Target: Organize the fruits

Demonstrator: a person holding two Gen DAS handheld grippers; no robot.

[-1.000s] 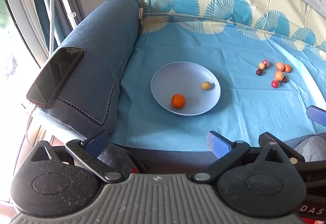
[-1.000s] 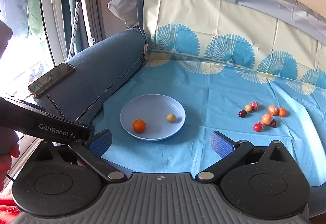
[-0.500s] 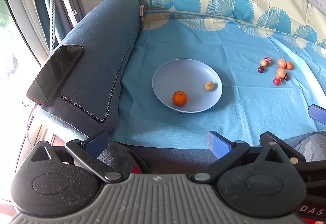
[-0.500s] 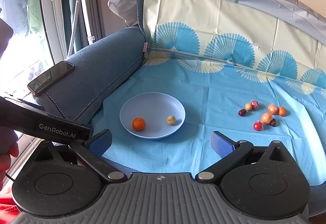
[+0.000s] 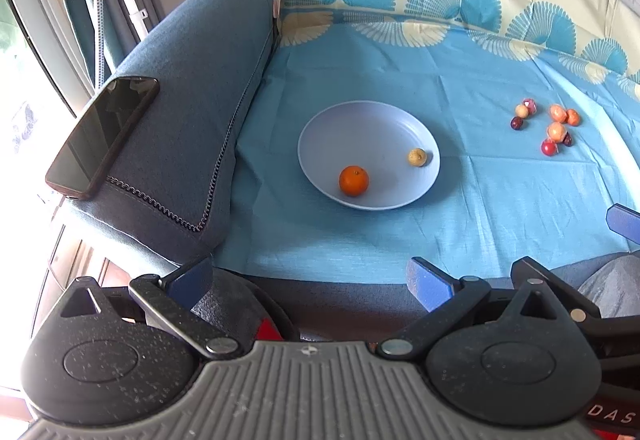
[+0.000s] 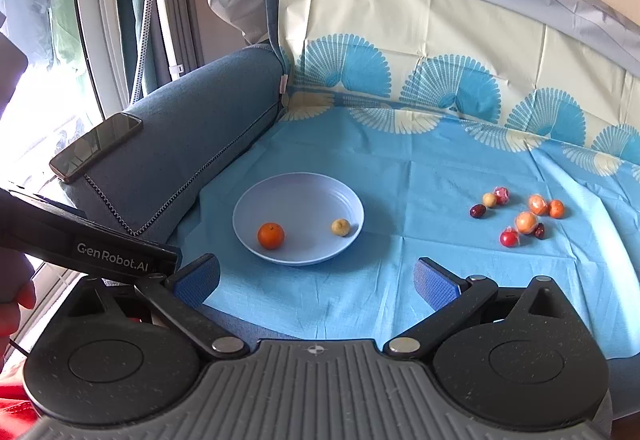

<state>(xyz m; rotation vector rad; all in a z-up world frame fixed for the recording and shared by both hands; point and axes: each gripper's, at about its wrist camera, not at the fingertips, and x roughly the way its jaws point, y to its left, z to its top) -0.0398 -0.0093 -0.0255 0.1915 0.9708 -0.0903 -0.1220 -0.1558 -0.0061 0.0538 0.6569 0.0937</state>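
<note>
**Both claws hanging open at the sofa's edge, fruit waiting ahead**

We are looking along the left claw (image 5: 308, 274) and seeing its blue pads spread wide with nothing between them; it is hovering over the front edge of the sofa seat. The right claw (image 6: 316, 280) is sitting just the same way, jaws gaping and holding nothing, and we are catching one of its pads at the far right rim of the left view.

Straight ahead of both claws, the pale blue plate (image 6: 280, 195) is resting on the blue cloth (image 6: 420, 175) that is covering the seat. Inside it we are finding the orange (image 6: 271, 235) on the side nearer the claws and toward the left, and a small yellowish fruit (image 6: 340, 227) to its right, the two well apart.

Farther ahead and off to the right of the right claw, the loose fruit cluster (image 6: 520, 213) is lying on the cloth, well apart from the plate: small orange, red, dark and yellowish pieces, some seemingly wrapped in clear film, though we cannot tell for certain.

To the left of the claws, a dark phone (image 5: 102, 135) is lying flat on the sofa armrest (image 5: 192, 87). At the left border of the right view, a hand (image 6: 12, 304) is gripping the left claw's black handle.
</note>
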